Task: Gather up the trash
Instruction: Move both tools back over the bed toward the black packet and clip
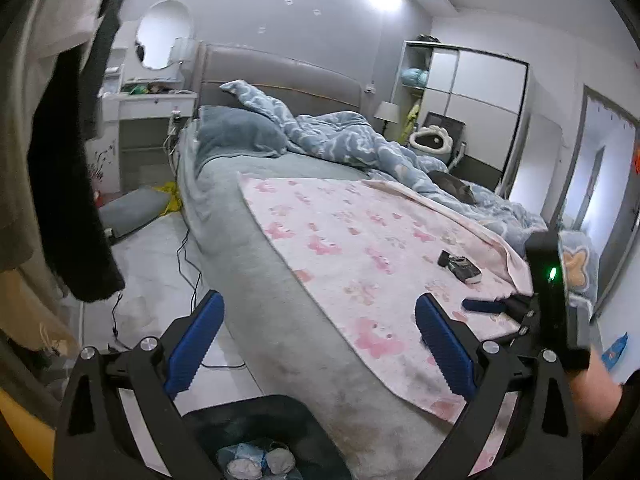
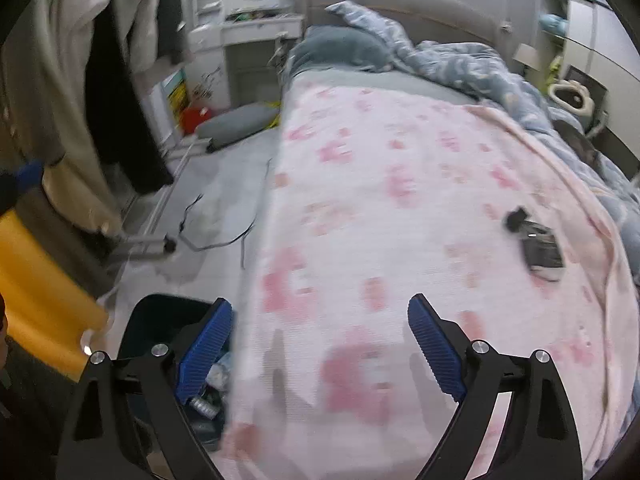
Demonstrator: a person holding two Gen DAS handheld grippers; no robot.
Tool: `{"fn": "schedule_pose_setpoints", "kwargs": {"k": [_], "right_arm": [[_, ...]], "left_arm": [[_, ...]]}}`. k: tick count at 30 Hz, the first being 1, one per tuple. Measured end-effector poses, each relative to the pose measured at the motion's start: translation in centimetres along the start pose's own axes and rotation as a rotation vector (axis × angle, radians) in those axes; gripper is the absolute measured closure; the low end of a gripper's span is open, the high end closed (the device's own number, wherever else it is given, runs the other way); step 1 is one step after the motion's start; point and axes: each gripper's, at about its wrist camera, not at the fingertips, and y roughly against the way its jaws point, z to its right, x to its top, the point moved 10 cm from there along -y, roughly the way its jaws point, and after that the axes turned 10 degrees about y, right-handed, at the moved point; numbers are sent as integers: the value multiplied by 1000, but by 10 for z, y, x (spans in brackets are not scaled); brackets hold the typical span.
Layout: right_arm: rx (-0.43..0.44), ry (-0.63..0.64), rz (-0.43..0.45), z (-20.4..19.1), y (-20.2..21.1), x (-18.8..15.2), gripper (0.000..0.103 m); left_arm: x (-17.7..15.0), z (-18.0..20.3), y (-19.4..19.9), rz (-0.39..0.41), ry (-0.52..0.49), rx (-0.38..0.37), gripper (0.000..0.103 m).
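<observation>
Both tongs, left tongs (image 1: 318,338) and right tongs (image 2: 320,344), gape wide with nothing between them. The trash (image 1: 256,462) lies in the dark bin (image 1: 256,412) on the floor beside the bed (image 1: 256,248).

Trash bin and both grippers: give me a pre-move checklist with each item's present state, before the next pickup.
1. Left gripper empty, jaws apart: ok.
2. Right gripper empty, jaws apart: ok.
3. Trash bin within reach on the floor beside the bed, mouth uncovered: ok.
4. Room left in the bin: crumpled trash lies in the bottom, the walls rise above it: ok.
5. Next target picked out: a dark object lies on the pink blanket; whether it is trash: cannot tell.
6. Sharp view from the right wrist: blurred: not ok.
</observation>
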Motion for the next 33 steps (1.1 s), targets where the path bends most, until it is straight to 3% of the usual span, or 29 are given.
{"fn": "schedule_pose_setpoints", "kwargs": {"k": [4, 14, 17, 27, 33], "right_arm": [[-32, -43, 24, 40, 7, -5, 12], [-109, -132, 87, 129, 16, -8, 9], [-113, -196, 94, 154, 8, -14, 9], [-147, -223, 68, 199, -22, -12, 9], [-176, -229, 30, 225, -45, -17, 9]], "left_arm": [[-5, 25, -16, -17, -69, -22, 5], [-13, 67, -76, -99, -64, -77, 5], [-15, 86, -94, -118, -110, -91, 5], [-23, 128, -147, -177, -226, -164, 6], [-18, 138, -181, -206, -234, -189, 6]]}}
